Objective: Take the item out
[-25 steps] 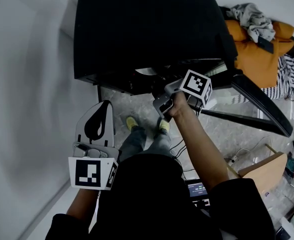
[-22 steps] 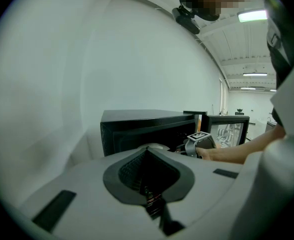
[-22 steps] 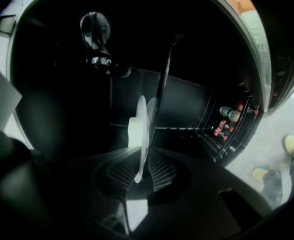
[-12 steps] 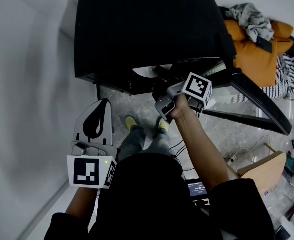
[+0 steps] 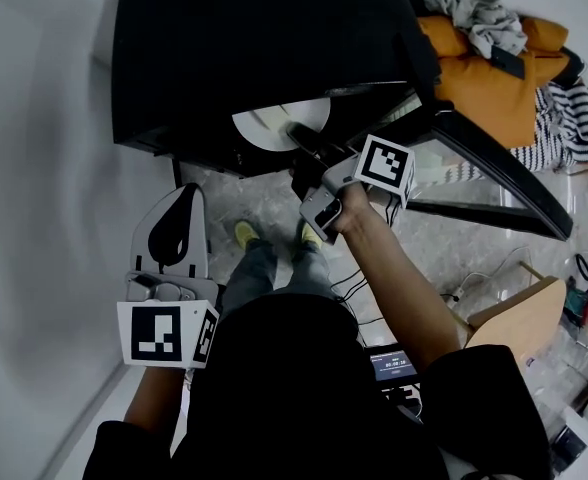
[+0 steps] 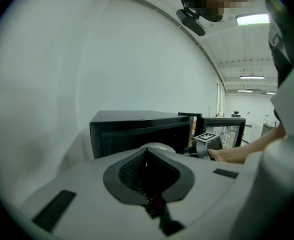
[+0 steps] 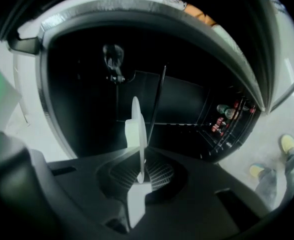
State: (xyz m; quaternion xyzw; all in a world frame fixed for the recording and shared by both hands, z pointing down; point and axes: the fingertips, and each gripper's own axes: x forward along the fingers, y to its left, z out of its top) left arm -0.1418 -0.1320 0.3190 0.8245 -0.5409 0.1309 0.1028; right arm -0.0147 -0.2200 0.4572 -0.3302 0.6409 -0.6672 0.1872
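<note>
— The right gripper [image 7: 139,171], jaws having just been closing, is pinching the white plate [image 7: 135,129] by its rim at the black oven [image 5: 254,38] mouth.
— And the left gripper [image 6: 146,159] is idling, jaws together, empty. Next I'm expecting a level pull clear.

No word, brand or number can be read anywhere in these views. The marker cube [image 5: 159,334] on the left hand-held gripper [image 5: 186,192] and the marker cube [image 5: 385,164] on the right hand-held gripper [image 5: 300,139] bear only black-and-white square patterns, no letters. A small lit screen [image 5: 391,364] low by the person's waist shows a row of pale characters, and the small bottles [image 7: 226,115] in the right gripper view have red labels, all too small and blurred to make out.
</note>
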